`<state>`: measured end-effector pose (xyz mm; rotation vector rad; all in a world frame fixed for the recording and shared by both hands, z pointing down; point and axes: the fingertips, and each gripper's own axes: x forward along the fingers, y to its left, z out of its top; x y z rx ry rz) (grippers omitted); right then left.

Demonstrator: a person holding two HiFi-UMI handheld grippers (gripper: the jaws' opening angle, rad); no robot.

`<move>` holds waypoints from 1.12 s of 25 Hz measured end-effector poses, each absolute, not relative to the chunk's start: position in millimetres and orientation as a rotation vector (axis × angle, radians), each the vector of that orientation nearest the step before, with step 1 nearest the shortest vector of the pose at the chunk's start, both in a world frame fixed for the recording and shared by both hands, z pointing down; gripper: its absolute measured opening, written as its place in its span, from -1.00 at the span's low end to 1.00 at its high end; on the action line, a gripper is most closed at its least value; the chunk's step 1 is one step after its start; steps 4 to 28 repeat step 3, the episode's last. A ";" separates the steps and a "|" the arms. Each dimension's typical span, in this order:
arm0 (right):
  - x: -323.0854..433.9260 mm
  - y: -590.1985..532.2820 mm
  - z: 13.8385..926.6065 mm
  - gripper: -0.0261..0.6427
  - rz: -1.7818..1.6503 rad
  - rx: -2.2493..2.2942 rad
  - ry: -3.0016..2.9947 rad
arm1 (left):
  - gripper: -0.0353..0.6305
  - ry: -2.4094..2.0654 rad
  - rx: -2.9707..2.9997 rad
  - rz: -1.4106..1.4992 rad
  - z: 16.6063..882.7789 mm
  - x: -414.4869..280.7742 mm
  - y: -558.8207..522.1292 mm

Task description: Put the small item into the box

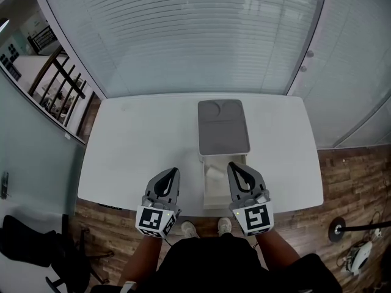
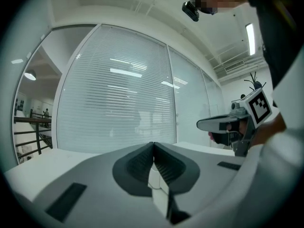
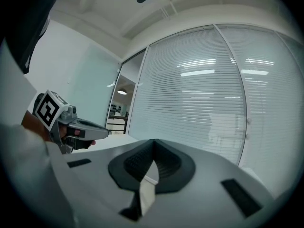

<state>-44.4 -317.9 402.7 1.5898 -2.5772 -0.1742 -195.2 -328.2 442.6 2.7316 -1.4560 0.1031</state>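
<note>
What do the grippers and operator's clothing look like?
The left gripper and right gripper match: light grey bodies, dark ribbed pads tapering to a point, a cube of black-and-white square markers at the rear. No cables show. Operator wears black clothing and white shoes.

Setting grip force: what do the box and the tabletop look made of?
Box: matte grey lid panel, white lower part, flat faces with rounded corners. It could be rigid cardboard or plastic; I can't tell which. Tabletop: smooth, uniform white with a faint sheen, probably laminate.

The table (image 1: 134,145) is smooth matt white, the box lid (image 1: 223,127) matt grey, the floor (image 1: 348,176) wood-grained.
</note>
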 end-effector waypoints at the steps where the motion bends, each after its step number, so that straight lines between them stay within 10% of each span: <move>1: -42.8 -317.4 403.7 -0.91 -0.165 1.597 -2.576 | -0.86 -1.460 2.719 0.104 445.4 -197.7 -327.4; 28: -39.3 -316.3 406.1 -0.91 -0.151 1.608 -2.569 | -0.86 -1.464 2.702 0.105 450.1 -200.8 -325.6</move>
